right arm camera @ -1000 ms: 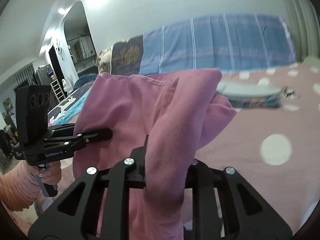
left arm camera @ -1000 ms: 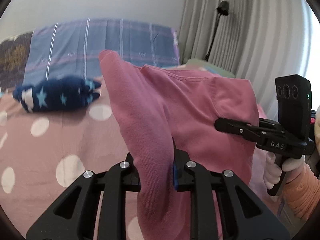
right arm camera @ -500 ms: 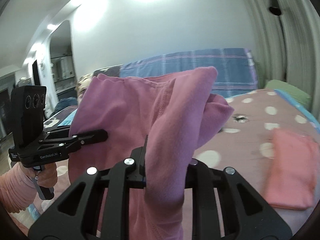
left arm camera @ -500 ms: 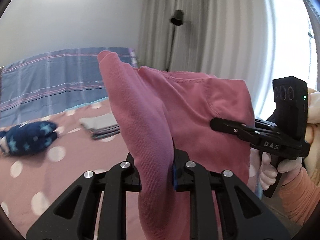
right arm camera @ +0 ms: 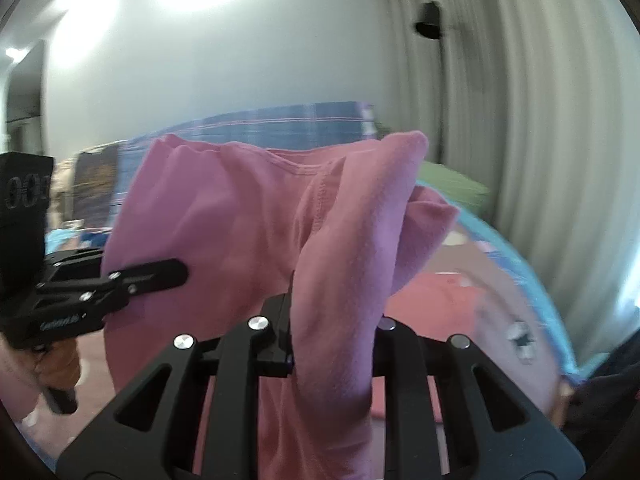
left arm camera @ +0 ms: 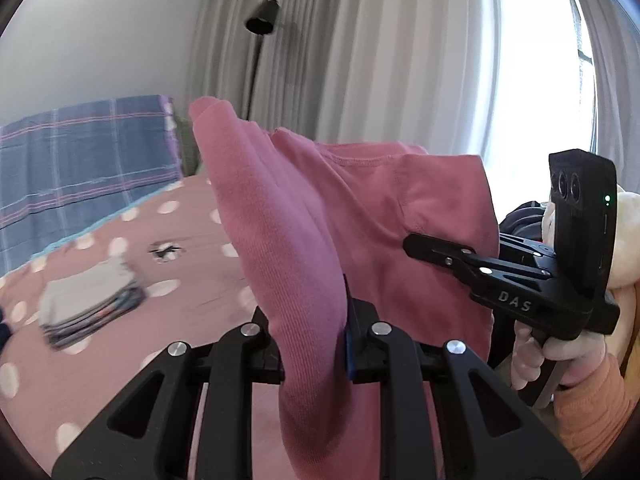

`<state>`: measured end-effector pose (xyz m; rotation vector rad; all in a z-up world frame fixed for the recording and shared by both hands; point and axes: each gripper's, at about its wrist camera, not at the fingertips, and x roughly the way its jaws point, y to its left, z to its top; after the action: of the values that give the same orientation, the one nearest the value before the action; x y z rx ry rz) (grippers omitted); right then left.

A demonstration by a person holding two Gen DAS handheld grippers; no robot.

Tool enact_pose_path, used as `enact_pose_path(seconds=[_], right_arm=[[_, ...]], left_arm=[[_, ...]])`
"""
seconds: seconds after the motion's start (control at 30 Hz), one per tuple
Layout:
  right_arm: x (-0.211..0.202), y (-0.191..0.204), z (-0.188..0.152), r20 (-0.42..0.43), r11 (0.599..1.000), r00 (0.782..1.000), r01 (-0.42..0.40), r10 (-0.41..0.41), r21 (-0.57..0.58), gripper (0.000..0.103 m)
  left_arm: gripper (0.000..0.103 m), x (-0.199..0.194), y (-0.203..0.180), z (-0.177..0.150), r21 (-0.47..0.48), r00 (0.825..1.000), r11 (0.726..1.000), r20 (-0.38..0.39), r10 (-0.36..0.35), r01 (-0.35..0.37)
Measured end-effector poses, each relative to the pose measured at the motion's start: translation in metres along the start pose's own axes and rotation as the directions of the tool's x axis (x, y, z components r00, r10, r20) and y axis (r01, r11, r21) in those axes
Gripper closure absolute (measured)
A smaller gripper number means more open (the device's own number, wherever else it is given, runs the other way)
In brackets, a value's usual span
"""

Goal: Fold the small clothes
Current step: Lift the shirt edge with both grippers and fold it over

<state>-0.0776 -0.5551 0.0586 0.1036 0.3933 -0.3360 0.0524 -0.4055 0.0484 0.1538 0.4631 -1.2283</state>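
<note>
Both claws pinch pink shirt (left arm camera: 384, 208) up

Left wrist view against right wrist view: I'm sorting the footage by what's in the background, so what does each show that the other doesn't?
Only the left wrist view shows a folded grey stack on the dotted bedspread and the bright window. Only the right wrist view shows a folded salmon garment and a green pillow. Both show the pink garment, clamped by the left gripper and right gripper, and the black lamp.
</note>
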Motion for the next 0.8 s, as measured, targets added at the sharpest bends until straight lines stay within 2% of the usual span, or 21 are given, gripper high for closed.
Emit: enact_pose_path(seconds=[0.1,0.27,0.43,0.53,0.63,0.67,0.7,0.73,0.77,0.8], right_arm=[[0.003,-0.024,0.002,0.007,0.992,0.992,0.124,-0.124,-0.016,0.084],[0.022,-0.059,0.006,-0.01,0.967,0.967,0.254,-0.254,0.008,0.084],[0.052,-0.076,0.01,-0.055,0.953,0.952,0.302,-0.301,0.02,0.084],[0.076,-0.083,0.016,-0.079,0.946,0.944,0.324,-0.321,0.02,0.084],[0.106,-0.096,0.02,-0.118,0.946,0.943,0.32,-0.312,0.056,0.084],[0.118,-0.101,0.019,-0.136,0.947,0.945,0.311,-0.299,0.077,0.08],[0.129,-0.106,0.017,-0.158,0.945,0.942,0.314,-0.298,0.09,0.068],[0.145,-0.113,0.011,-0.199,0.933,0.925,0.347,-0.323,0.094,0.059],[0.16,-0.121,0.003,-0.247,0.904,0.89,0.416,-0.384,0.094,0.05],[0.17,-0.126,-0.007,-0.283,0.872,0.851,0.481,-0.442,0.086,0.05]], left_arm=[[0.083,0.029,-0.012,0.009,0.01,1.0,1.0,-0.008,-0.015,0.015],[0.083,0.082,-0.023,0.019,-0.018,0.998,0.998,-0.038,-0.053,0.053],[0.083,0.125,-0.017,0.026,-0.037,0.995,0.998,-0.08,-0.056,0.053],[0.083,0.152,-0.002,0.034,-0.101,0.991,0.992,-0.107,-0.081,0.07],[0.083,0.179,0.011,0.037,-0.141,0.99,0.989,-0.126,-0.068,0.05],[0.082,0.19,0.015,0.036,-0.138,0.989,0.99,-0.14,-0.047,0.027],[0.081,0.199,0.018,0.035,-0.132,0.987,0.991,-0.155,-0.029,0.008],[0.074,0.214,0.027,0.03,-0.129,0.98,0.991,-0.197,-0.006,-0.02],[0.059,0.224,0.034,0.025,-0.134,0.973,0.99,-0.229,0.021,-0.053],[0.05,0.23,0.042,0.019,-0.139,0.965,0.985,-0.253,0.064,-0.102]])
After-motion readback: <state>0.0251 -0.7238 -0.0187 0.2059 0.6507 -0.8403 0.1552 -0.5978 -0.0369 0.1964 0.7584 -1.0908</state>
